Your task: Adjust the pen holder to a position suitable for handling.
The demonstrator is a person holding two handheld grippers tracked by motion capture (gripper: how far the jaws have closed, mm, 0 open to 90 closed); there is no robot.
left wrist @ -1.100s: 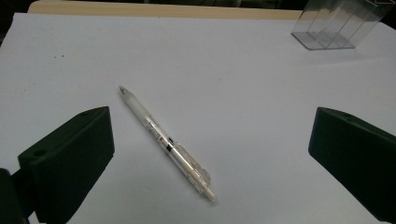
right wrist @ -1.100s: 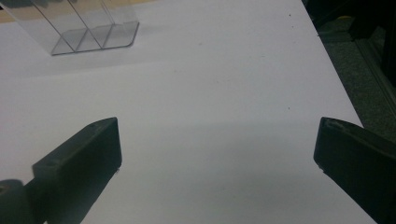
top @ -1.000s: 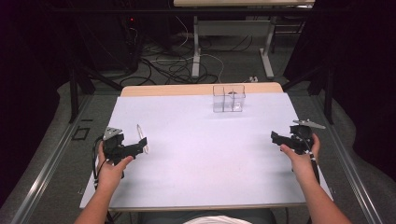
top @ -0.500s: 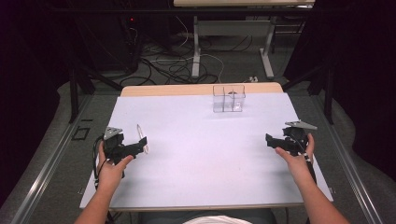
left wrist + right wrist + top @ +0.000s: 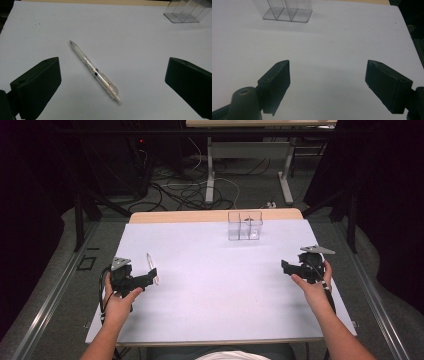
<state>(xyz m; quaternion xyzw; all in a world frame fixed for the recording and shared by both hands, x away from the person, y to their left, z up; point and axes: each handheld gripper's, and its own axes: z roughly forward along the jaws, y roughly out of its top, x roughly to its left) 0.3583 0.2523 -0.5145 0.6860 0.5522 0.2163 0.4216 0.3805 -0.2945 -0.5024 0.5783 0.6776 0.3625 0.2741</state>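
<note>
My left gripper (image 5: 112,82) hangs over the pen (image 5: 95,71), fingers spread wide with nothing in them. The pen lies flat on the white desk (image 5: 220,285) between them, near the left edge. It is slim and round, so I think a skewed close could roll or flick it away. Its long axis runs slantwise, tip pointing away from me. My right gripper (image 5: 327,85) is also spread and empty, well apart from the clear box (image 5: 245,225).

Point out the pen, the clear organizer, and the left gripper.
pen (image 5: 95,71), left gripper view, mid-barrel
clear organizer (image 5: 245,225), high view, front wall
left gripper (image 5: 150,277), high view, between its jaw tips
</note>
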